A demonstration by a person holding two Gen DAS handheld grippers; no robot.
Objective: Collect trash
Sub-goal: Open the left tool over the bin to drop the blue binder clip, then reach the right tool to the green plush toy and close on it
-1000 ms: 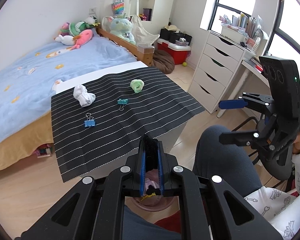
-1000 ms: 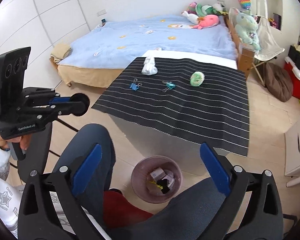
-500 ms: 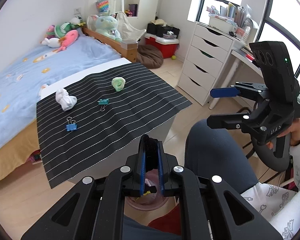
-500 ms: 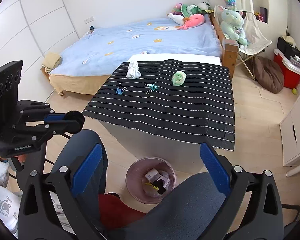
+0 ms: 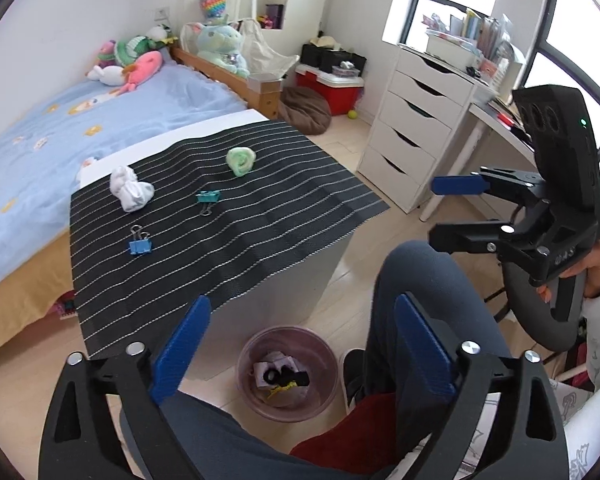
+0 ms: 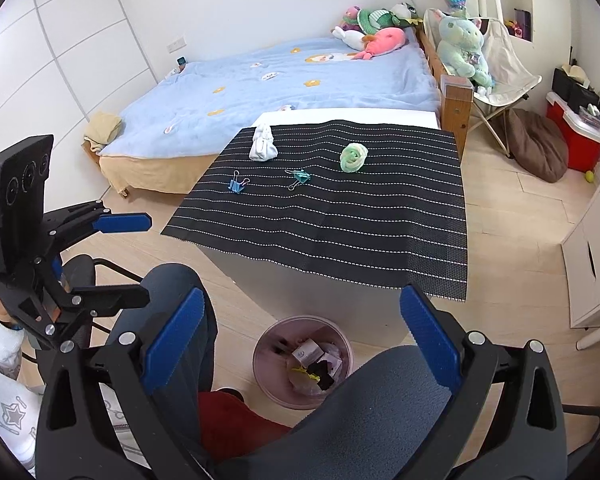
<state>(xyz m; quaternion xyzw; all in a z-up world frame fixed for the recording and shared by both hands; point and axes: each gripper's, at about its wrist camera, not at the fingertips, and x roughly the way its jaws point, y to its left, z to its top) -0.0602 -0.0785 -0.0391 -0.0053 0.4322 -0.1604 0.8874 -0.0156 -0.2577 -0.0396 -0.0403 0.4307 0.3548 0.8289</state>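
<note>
Left gripper [image 5: 300, 344] jaws opening, nothing between them, above the bin [image 5: 287, 372] holding trash. Right gripper [image 6: 300, 340] wide, empty. Left on bench [image 6: 380, 248]: white wad [image 5: 131, 189], green wad [image 5: 241, 161], 2 clips.

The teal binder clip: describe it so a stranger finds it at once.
Start at the black striped cloth on the low table by the bed. The teal binder clip lies between a crumpled white tissue wad and a pale green roll. The other clip, nearer the cloth's edge, is blue.
</note>
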